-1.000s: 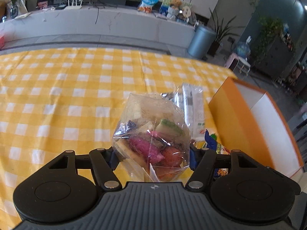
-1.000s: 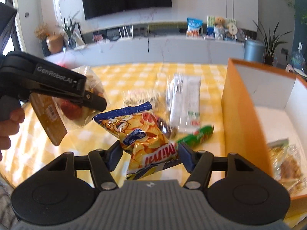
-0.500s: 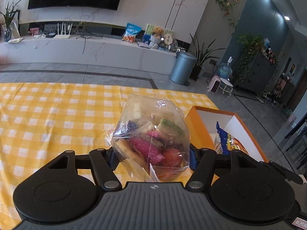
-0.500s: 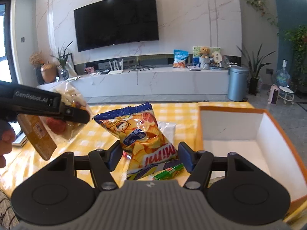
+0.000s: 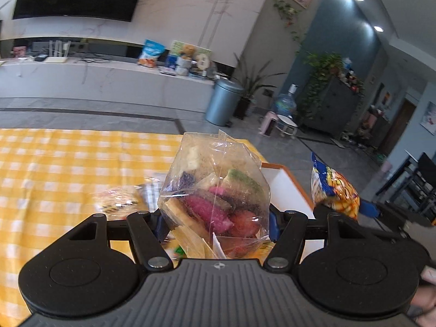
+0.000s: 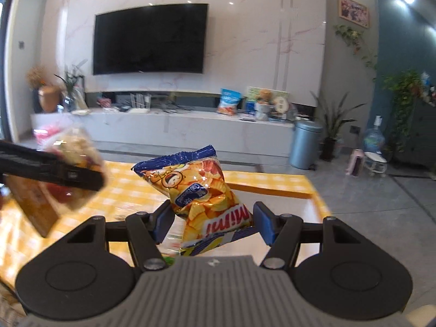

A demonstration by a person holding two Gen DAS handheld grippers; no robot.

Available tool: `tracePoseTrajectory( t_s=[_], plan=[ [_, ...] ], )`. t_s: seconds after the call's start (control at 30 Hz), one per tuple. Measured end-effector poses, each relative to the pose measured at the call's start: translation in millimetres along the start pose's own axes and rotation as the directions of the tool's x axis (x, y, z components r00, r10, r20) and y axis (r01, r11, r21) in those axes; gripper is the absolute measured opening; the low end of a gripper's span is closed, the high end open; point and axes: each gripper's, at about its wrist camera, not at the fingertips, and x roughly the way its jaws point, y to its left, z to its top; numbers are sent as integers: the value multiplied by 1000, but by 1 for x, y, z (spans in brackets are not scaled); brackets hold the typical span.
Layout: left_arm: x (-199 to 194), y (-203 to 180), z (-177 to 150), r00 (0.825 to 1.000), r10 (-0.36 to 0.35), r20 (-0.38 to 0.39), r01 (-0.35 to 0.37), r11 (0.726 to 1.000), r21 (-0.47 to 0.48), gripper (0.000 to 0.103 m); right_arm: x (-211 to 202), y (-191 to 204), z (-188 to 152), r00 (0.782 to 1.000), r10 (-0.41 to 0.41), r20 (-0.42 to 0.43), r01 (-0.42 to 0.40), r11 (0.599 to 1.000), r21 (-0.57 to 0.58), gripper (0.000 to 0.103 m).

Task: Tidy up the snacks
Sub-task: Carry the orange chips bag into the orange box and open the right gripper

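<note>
My left gripper [image 5: 216, 222] is shut on a clear bag of mixed coloured snacks [image 5: 215, 190] and holds it in the air above the yellow checked table [image 5: 54, 169]. My right gripper [image 6: 212, 218] is shut on an orange and blue Mimi chip bag [image 6: 201, 190], held up above the orange box [image 6: 272, 188]. The chip bag also shows at the right of the left wrist view [image 5: 333, 190]. The left gripper with its clear bag shows at the left of the right wrist view [image 6: 54, 171]. The orange box with white inside shows behind the clear bag [image 5: 288, 188].
Some wrapped snacks [image 5: 120, 199] lie on the table left of the box. A green packet [image 6: 169, 260] peeks out below my right gripper. A TV console, a grey bin [image 5: 223, 103] and plants stand across the room.
Both grippers have risen and tilted up with their bags, so the views now show more of the room. The right gripper has moved over the box.
</note>
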Motion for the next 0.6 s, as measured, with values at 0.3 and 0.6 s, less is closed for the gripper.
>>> tracePoseTrajectory(
  t_s=[0.3, 0.6],
  plan=[
    [45, -24, -13, 994, -111, -5, 111, 994, 19, 75, 33, -78, -32, 973, -187, -135, 208, 965, 158, 62],
    [81, -29, -33, 987, -147, -61, 150, 988, 41, 75, 83, -68, -67, 912, -306, -273, 325, 945, 26, 62]
  ],
)
